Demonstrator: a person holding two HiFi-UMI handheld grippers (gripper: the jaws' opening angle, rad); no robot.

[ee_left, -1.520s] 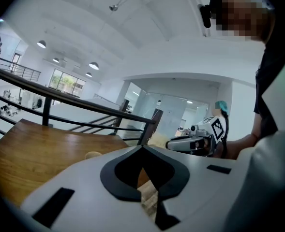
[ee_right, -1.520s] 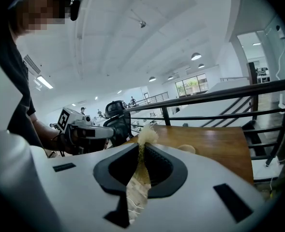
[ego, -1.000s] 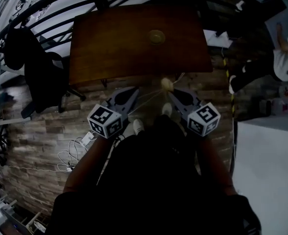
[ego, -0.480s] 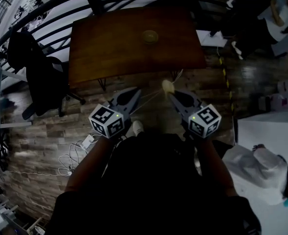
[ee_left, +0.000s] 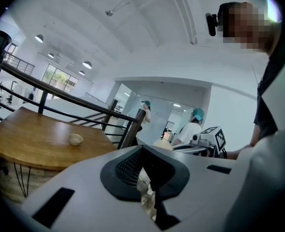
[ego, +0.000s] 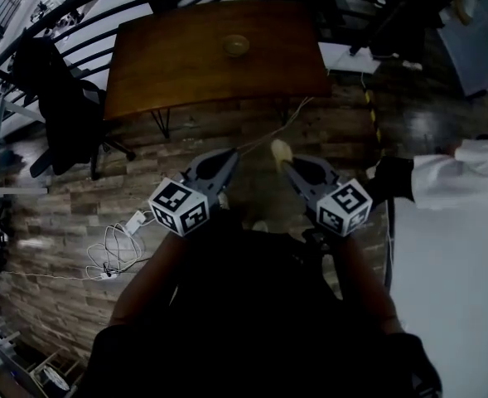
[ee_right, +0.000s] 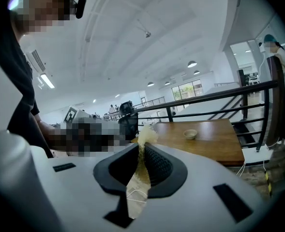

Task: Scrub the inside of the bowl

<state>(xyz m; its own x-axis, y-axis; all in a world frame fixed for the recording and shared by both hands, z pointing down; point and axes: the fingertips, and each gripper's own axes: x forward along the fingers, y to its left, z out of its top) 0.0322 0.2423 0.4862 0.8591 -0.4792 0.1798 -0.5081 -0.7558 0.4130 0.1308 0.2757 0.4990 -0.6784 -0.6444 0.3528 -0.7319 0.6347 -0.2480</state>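
Note:
A small pale bowl sits alone on the brown wooden table, far ahead of both grippers; it also shows as bowl and bowl. My left gripper hangs over the brick-patterned floor, shut, with nothing between its jaws. My right gripper is level with it, shut on a yellowish sponge that sticks out past the tips. The sponge is pinched thin between the black pads. Both grippers are well short of the table.
A black office chair stands left of the table. A black railing curves behind it. White cables lie on the floor at left. A person's white sleeve and dark glove reach in at right. People in teal caps stand beyond the railing.
The table and bowl have slid up and left in the head view. A person in white has come in at the right. Both grippers keep their places and stay shut.

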